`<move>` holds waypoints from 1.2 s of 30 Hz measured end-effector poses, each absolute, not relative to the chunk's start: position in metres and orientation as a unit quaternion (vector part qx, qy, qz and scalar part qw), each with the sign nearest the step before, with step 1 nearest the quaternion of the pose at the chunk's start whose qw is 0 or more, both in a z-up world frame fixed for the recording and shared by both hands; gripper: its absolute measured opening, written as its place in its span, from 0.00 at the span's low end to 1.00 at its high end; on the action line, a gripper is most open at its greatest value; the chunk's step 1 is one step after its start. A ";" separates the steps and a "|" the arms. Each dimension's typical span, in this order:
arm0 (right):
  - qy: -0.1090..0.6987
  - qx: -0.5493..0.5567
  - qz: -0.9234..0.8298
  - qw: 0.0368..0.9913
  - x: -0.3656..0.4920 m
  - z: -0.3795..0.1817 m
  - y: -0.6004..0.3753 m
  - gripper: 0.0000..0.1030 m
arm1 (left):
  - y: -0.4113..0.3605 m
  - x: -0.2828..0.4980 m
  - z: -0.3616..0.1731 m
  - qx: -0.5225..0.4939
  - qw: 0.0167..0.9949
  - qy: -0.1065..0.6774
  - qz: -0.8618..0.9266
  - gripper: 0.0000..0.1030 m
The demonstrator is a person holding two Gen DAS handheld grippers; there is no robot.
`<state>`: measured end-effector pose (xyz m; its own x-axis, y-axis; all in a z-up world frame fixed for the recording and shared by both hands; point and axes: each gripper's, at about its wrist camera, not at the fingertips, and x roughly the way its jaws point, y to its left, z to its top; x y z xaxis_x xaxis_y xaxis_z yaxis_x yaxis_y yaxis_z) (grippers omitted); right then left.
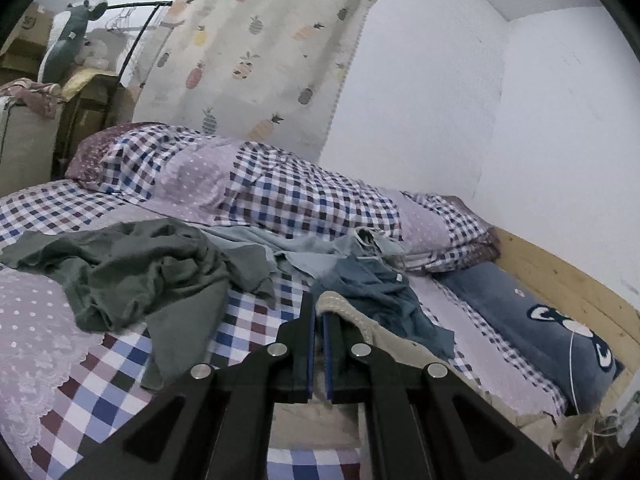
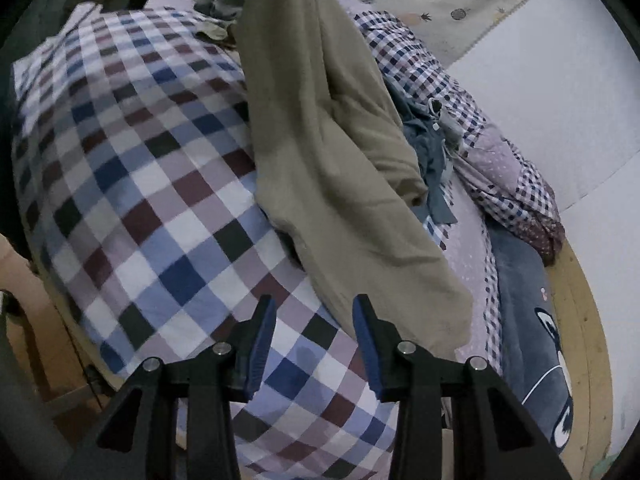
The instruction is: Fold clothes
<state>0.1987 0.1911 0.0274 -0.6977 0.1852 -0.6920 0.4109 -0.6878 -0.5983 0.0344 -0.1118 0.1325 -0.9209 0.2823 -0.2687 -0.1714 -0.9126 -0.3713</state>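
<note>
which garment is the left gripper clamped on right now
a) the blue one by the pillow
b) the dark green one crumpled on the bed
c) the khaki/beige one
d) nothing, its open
c: in the left wrist view the left gripper has its jaws closed on the ribbed edge of the khaki garment, while the dark green garment and blue garment lie loose on the bed.

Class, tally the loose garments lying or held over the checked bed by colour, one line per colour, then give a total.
Dark green crumpled garment: 1
Pale blue-grey garment: 1
Dark teal-blue garment: 1
Khaki-tan garment, its ribbed edge pinched in the left gripper: 1
Total: 4
</note>
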 end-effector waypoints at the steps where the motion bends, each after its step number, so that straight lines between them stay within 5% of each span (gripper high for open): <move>1: 0.394 0.380 -0.835 0.064 0.195 0.024 0.191 0.40 | -0.113 0.033 0.131 -0.163 0.118 -0.175 0.964 0.02; 7: 0.412 0.376 -0.826 0.076 0.160 0.001 0.183 0.38 | -0.112 0.026 0.124 -0.179 0.119 -0.177 0.960 0.02; 10: 0.425 0.385 -0.817 0.062 0.144 -0.014 0.180 0.10 | -0.110 0.025 0.121 -0.184 0.117 -0.175 0.960 0.02; 14: 0.410 0.376 -0.829 0.063 0.139 -0.010 0.173 0.05 | -0.110 0.021 0.117 -0.192 0.114 -0.176 0.959 0.02; 19: 0.390 0.326 -0.855 0.101 0.167 0.028 0.131 0.05 | -0.111 0.020 0.114 -0.196 0.113 -0.181 0.957 0.02; 25: 0.422 0.322 -0.833 0.156 0.186 0.002 0.084 0.07 | -0.110 0.019 0.111 -0.201 0.111 -0.180 0.956 0.02; 32: 0.446 0.323 -0.823 0.142 0.201 -0.005 0.090 0.31 | -0.109 0.019 0.110 -0.203 0.111 -0.178 0.956 0.02; 36: 0.464 0.340 -0.811 0.108 0.202 -0.003 0.121 0.33 | -0.109 0.019 0.109 -0.206 0.110 -0.179 0.956 0.02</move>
<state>0.2024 0.1209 -0.0027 -0.7453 0.1403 -0.6518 0.4912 -0.5454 -0.6791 0.0185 -0.1088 0.1087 -0.8908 0.2832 -0.3553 -0.1355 -0.9120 -0.3872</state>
